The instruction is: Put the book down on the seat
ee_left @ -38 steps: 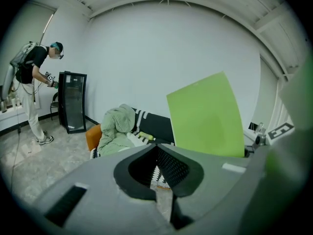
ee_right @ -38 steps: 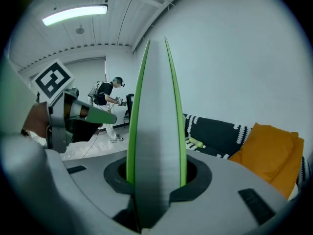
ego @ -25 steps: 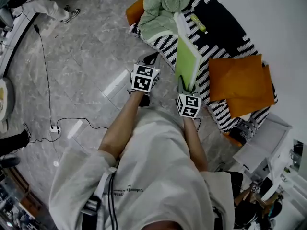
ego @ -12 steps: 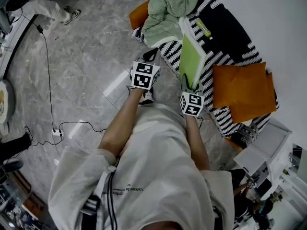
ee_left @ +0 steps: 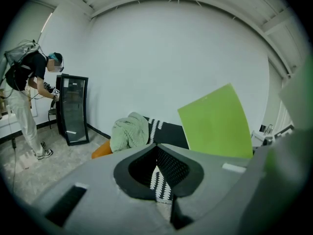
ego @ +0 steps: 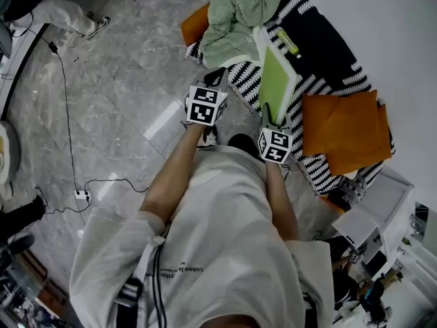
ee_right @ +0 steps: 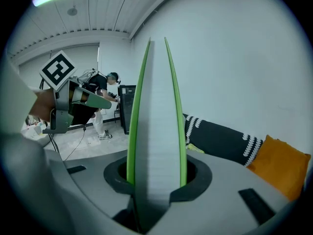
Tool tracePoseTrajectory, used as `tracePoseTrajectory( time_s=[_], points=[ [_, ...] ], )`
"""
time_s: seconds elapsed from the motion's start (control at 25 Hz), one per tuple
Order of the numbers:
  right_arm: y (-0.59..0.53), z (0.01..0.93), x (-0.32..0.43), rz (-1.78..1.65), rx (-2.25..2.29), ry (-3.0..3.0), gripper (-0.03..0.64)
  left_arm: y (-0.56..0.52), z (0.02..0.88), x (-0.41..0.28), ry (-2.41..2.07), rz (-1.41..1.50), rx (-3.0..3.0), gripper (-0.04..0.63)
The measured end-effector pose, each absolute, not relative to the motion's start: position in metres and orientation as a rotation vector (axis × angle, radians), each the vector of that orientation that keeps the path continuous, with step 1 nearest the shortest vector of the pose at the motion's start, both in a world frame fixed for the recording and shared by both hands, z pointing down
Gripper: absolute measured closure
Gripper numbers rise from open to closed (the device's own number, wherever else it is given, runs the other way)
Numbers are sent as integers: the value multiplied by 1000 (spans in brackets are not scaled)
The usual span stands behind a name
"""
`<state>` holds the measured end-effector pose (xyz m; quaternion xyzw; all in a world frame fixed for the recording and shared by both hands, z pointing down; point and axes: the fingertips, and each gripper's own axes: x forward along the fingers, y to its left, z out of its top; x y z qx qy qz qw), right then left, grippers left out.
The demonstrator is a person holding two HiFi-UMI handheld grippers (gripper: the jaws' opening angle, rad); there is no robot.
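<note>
A green-covered book [ego: 276,80] stands almost upright over the front edge of the black-and-white striped sofa seat [ego: 321,43]. My right gripper [ego: 270,123] is shut on its lower end. In the right gripper view the book [ee_right: 156,131] shows edge-on, white pages between green covers, clamped in my right gripper [ee_right: 156,176]. My left gripper [ego: 217,80] hangs left of the book, above the floor by the sofa's edge. In its own view my left gripper [ee_left: 156,145] has its tips together and holds nothing; the book [ee_left: 215,121] rises to the right.
A green blanket [ego: 239,9] is heaped on the sofa's far end, with a yellow marker [ego: 285,38] on the seat. Orange cushions [ego: 345,132] lie on the near end. A cable and power strip [ego: 80,195] cross the floor. Another person [ee_left: 29,97] stands by a black cabinet [ee_left: 73,109].
Both grippers have moved a little closer to the sofa, and the book has gone with the right one. The grip on the book looks the same.
</note>
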<state>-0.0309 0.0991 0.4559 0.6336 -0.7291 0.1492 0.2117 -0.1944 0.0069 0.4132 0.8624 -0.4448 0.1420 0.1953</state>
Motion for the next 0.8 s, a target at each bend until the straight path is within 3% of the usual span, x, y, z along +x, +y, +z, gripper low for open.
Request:
tracePoseTrajectory(
  time_s=[0.8],
  points=[
    [80, 453, 13, 347, 1838, -1919, 491, -18, 434, -169, -1151, 453, 2423, 594]
  ],
)
